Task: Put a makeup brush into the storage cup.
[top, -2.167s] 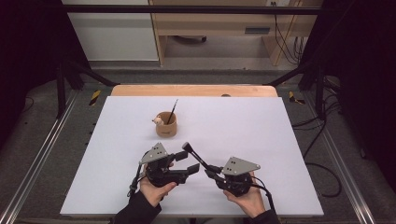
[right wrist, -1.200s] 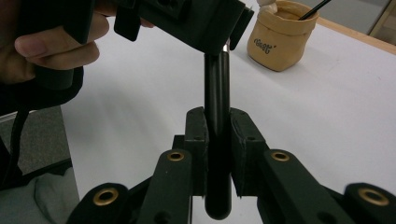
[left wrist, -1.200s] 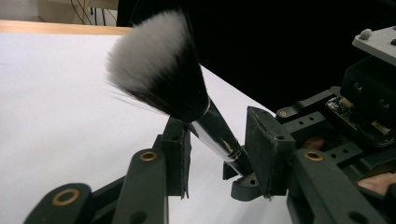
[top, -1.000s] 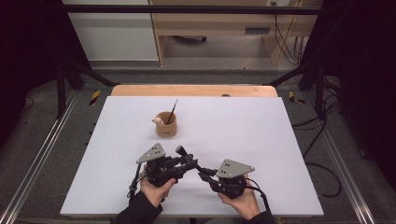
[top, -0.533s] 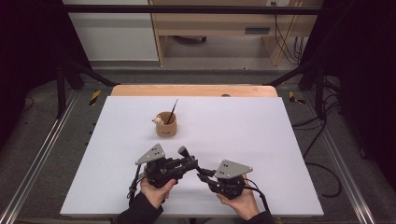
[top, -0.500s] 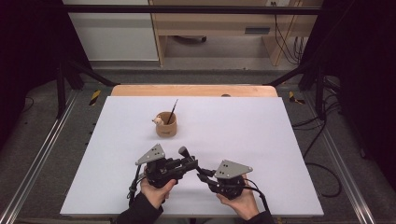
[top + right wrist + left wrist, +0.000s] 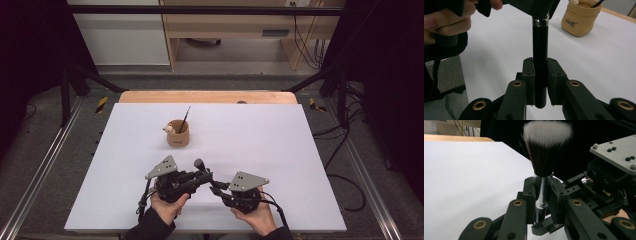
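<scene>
In the left gripper view, white-tipped brush point(image 7: 546, 147) bristles above tongs point(image 7: 541, 195).

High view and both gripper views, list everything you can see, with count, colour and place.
makeup brush: one, black handle, silver ferrule, white-tipped dark bristles, held upright between both grippers near the table's front edge
holder cup: one, tan, mid-table beyond the grippers, a thin dark stick leaning in it
table: one, white top, wooden strip along the far edge
cables: several, black, on the floor at right
left gripper: one, black, fingers shut on the brush's ferrule
right gripper: one, black, fingers shut on the brush's handle
hands: two, at the front edge, one on each gripper
</scene>
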Demonstrator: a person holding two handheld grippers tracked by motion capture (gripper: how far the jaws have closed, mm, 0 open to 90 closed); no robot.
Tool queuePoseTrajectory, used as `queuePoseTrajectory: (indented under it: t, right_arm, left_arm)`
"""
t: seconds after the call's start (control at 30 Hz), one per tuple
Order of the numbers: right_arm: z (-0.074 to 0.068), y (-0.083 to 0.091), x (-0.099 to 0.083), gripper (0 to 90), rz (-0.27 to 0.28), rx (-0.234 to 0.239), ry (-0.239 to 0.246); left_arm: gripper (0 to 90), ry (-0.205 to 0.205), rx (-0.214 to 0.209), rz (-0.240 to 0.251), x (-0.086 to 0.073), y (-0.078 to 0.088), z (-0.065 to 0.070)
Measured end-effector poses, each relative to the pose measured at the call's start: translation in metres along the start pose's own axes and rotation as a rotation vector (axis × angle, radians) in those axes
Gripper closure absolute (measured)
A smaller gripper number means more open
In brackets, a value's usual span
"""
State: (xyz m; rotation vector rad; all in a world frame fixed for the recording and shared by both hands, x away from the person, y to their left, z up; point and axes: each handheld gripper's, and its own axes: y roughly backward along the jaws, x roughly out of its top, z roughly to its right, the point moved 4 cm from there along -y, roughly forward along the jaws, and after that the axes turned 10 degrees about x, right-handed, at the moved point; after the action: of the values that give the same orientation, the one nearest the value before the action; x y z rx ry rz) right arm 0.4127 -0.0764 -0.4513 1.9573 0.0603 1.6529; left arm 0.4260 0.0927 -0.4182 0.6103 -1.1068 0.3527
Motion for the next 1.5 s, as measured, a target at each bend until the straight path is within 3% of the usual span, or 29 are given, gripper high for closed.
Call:
queuePoseTrajectory:
  t: [0.2, 0.4, 0.7, 1.1, 1.33, 1.5]
  right_arm:
    - [0.001, 0.002, 0.001, 66.2, 0.016, 0.007, -0.023]
    - [0.005, 0.01, 0.004, 53.4, 0.055, -0.017, -0.056]
    - [0.017, 0.026, 0.004, 38.3, 0.093, -0.079, -0.115]
    - [0.038, 0.046, -0.005, 20.1, 0.082, -0.181, -0.175]
    - [0.051, 0.059, -0.012, 13.2, 0.088, -0.254, -0.208]
    - [0.058, 0.069, -0.017, 12.3, 0.093, -0.274, -0.226]
  left_arm:
    - [76.9, -0.015, 0.015, 0.003, 0.003, 0.003, -0.002]
    - [76.9, -0.033, 0.04, -0.002, 0.005, 0.007, -0.006]
    - [76.9, -0.041, 0.069, -0.003, 0.007, 0.014, -0.014]
    - [76.9, -0.044, 0.098, -0.004, 0.012, 0.025, -0.025]
    - [76.9, -0.043, 0.127, -0.009, 0.014, 0.032, -0.035]
    - [76.9, -0.051, 0.15, -0.008, 0.018, 0.039, -0.042]
